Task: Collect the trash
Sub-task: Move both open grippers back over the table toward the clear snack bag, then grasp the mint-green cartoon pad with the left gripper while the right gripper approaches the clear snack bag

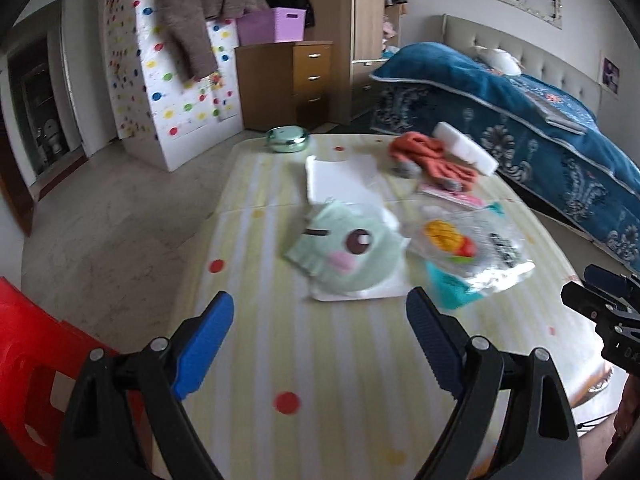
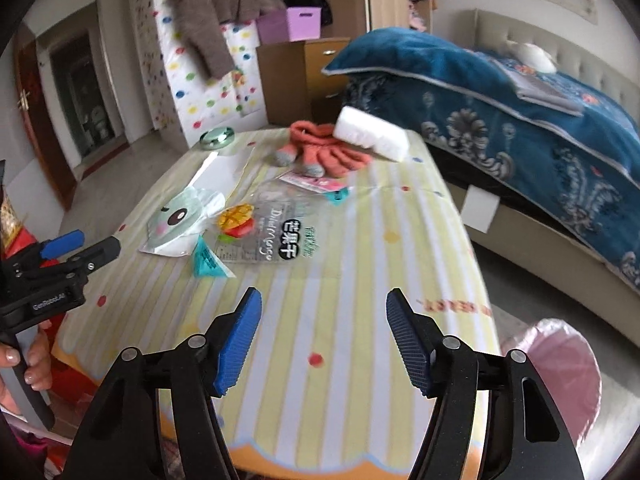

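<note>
From my left gripper (image 1: 320,336), fingers spread wide and empty above the striped table (image 1: 340,380), the green face packet (image 1: 348,252) lies just ahead, its long axis slanting away to my left. Right of it the clear mango bag (image 1: 472,248) overlaps a teal wrapper (image 1: 452,292). Farther off lie a white sheet (image 1: 340,176), orange gloves (image 1: 432,156), a white foam block (image 1: 464,146) and a green tin (image 1: 287,139). From my right gripper (image 2: 324,340), jaws parted with nothing between them, the mango bag (image 2: 272,236) lies ahead to the left, lengthwise across my fingers. A pink bin (image 2: 560,364) sits right of my fingers, contents unseen.
</note>
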The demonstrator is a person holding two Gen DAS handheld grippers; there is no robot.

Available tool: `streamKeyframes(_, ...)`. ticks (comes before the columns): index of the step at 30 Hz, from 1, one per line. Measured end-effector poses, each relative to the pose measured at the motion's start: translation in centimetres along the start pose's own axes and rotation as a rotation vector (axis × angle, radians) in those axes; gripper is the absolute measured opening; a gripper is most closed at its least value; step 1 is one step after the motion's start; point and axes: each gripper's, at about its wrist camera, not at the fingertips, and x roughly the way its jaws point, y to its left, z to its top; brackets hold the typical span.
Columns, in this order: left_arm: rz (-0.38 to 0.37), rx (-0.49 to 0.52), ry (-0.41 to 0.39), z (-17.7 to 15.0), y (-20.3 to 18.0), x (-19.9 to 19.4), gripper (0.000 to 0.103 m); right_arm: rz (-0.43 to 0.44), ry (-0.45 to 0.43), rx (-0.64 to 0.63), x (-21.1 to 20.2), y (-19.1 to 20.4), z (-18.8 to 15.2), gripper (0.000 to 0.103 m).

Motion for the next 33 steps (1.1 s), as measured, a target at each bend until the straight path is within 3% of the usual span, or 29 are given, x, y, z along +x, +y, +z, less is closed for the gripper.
streamKeyframes(3, 0.009, -0.013, 0.011, 0.4, 0.8, 0.9, 0.086, 0.018, 0.01, -0.029, 1.7, 0.8, 0.8, 0.088)
streamKeyframes(11, 0.013, -0.027, 0.034, 1.0, 1.7, 2.6, 0.086, 0.02, 0.083, -0.043, 6.8, 0.5, 2.8, 0.088)
streamKeyframes(20, 0.013, -0.025, 0.054, 1.3, 1.4, 3.4, 0.086, 0.047, 0.118, -0.078, 9.5, 1.2, 3.8, 0.092)
streamKeyframes(22, 0.015, -0.028, 0.057, 1.0, 1.4, 3.3, 0.086, 0.048, 0.112, -0.11, 9.3, 1.7, 3.6, 0.083)
streamKeyframes(25, 0.018, -0.022, 0.057, 0.7, 1.4, 2.7, 0.086, 0.048, 0.09, -0.114, 8.6, 2.1, 3.2, 0.052)
streamKeyframes(26, 0.018, -0.02, 0.055, 0.7, 1.5, 2.6, 0.086, 0.033, 0.087, -0.1, 8.1, 2.0, 3.0, 0.031)
streamKeyframes(27, 0.018, -0.02, 0.052, 0.7, 1.5, 2.3, 0.086, 0.022, 0.085, -0.094, 7.7, 1.9, 2.8, 0.003)
streamKeyframes(30, 0.011, -0.018, 0.045, 0.5, 1.5, 1.7, 0.086, 0.055, 0.065, -0.069, 6.1, 1.6, 2.4, 0.002)
streamKeyframes(33, 0.016, -0.012, 0.042, 0.3, 1.3, 1.3, 0.086, 0.035, 0.027, -0.056, 4.1, 0.9, 2.0, 0.001)
